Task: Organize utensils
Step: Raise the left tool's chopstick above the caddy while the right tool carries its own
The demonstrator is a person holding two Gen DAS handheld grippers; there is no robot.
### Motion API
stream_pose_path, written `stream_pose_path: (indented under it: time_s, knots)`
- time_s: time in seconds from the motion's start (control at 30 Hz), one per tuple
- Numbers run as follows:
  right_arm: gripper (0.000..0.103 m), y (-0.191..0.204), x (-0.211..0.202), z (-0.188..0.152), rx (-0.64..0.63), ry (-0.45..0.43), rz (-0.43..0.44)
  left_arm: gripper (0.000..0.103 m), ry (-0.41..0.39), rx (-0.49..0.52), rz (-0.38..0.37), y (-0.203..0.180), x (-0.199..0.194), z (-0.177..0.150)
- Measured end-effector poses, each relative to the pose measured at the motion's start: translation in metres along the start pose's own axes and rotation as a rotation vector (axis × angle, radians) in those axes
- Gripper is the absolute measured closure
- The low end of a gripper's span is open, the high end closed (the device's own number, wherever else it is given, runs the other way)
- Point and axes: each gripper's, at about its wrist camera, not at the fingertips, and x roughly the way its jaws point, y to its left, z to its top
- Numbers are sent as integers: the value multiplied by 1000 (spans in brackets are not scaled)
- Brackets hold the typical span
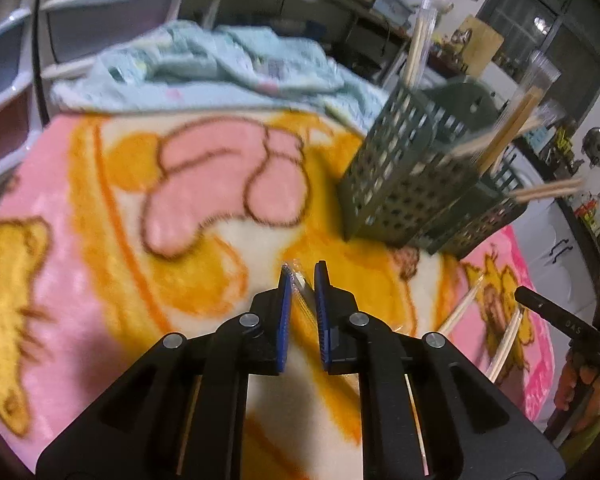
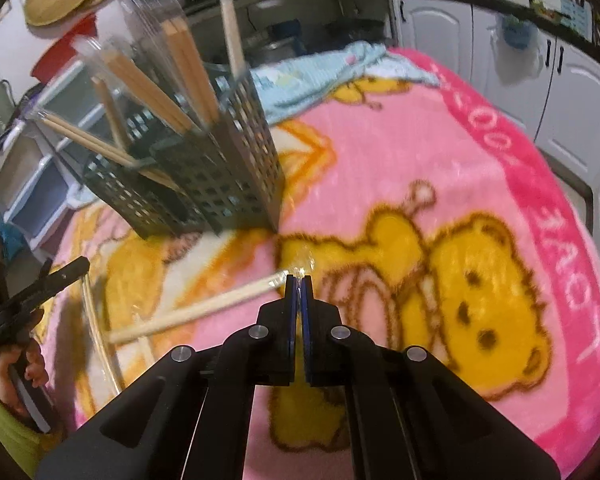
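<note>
A dark green perforated utensil holder (image 1: 404,176) stands on the cartoon blanket (image 1: 180,200), with several wrapped chopstick pairs (image 1: 504,136) sticking out. It also shows in the right wrist view (image 2: 204,176). My left gripper (image 1: 304,276) has its jaws narrowly apart around a clear plastic-wrapped item (image 1: 300,288). My right gripper (image 2: 299,280) is shut on the clear wrapper end of a wrapped chopstick pair (image 2: 196,312), which trails to the left over the blanket. More wrapped chopsticks (image 1: 504,340) lie on the blanket to the right of the left gripper.
A light blue cloth (image 1: 220,64) is bunched at the blanket's far side. Plastic drawers (image 1: 16,92) stand at the left. White cabinets (image 2: 540,80) stand beyond the blanket. The other hand-held gripper (image 2: 32,288) shows at the left edge of the right wrist view.
</note>
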Motion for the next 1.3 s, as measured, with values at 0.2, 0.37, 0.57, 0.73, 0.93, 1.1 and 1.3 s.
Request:
stream_pose_path:
  time_s: [0.2,0.37,0.57,0.73,0.93,1.1,1.3]
  knots:
    - [100,16,-32,11,-41,-76,48,98,-81,11,-24,-4,-39,9]
    - [101,34,-58,17,-88,-134,86,99,-125,44,-59,-22,-62,12]
    - [101,46,-81,23,-111,-188,122,100,-158,77,-119,-46,-80,13]
    - [101,54,-99,26,-133,-231,136,100,-188,115,-160,-66,-96,13]
    - [101,59,-119,29,-155,-283,132,100,-214,163,-196,-91,-109,15]
    - [101,58,-132,32,-161,-322,116,100,-234,196,-221,-108,-118,19]
    - [101,55,-154,36,-169,-389,91,100,-257,243,-246,-132,-127,25]
